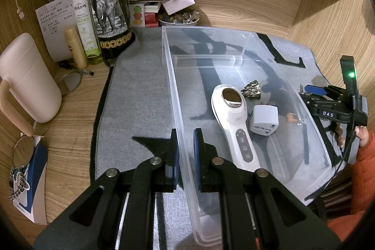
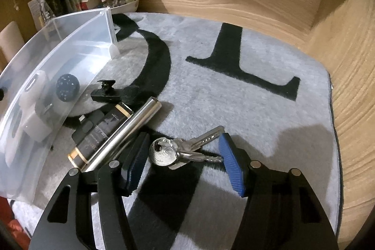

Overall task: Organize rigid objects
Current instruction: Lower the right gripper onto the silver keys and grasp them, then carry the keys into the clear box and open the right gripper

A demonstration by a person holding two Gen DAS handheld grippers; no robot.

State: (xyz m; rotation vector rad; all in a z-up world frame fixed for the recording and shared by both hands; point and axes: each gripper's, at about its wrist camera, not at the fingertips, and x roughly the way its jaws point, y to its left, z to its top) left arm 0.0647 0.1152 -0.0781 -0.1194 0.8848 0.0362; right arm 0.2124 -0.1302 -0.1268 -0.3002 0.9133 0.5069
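- Left wrist view: your left gripper (image 1: 186,156) has its pads closed down on the near-left wall of the clear plastic bin (image 1: 173,90), one pad outside, one inside, wall pinched between them.
- Bin sits on the grey mat (image 1: 138,97). Inside: white handheld device (image 1: 234,118) lying lengthwise, white travel adapter (image 1: 264,118) just beside it on the right, small metallic bell-shaped piece (image 1: 252,89) behind both.
- Your right gripper (image 1: 314,90) shows past the bin's right wall; fingers seen side-on, opening can't be judged from here.
- Desk left of mat: wine bottle (image 1: 110,6), spray bottle (image 1: 84,20), pink mug (image 1: 28,79).
- Right wrist view: right gripper (image 2: 180,161) wide open, low over the mat (image 2: 234,97), nothing held.
- Key bunch (image 2: 178,149) lies on the mat between the two pads; contact w/ either pad can't be told.
- Metal tube (image 2: 126,130) and dark gold-banded cylinder (image 2: 103,132) lie side by side just outside the bin (image 2: 70,50), w/ a black clip device (image 2: 105,91) behind them.
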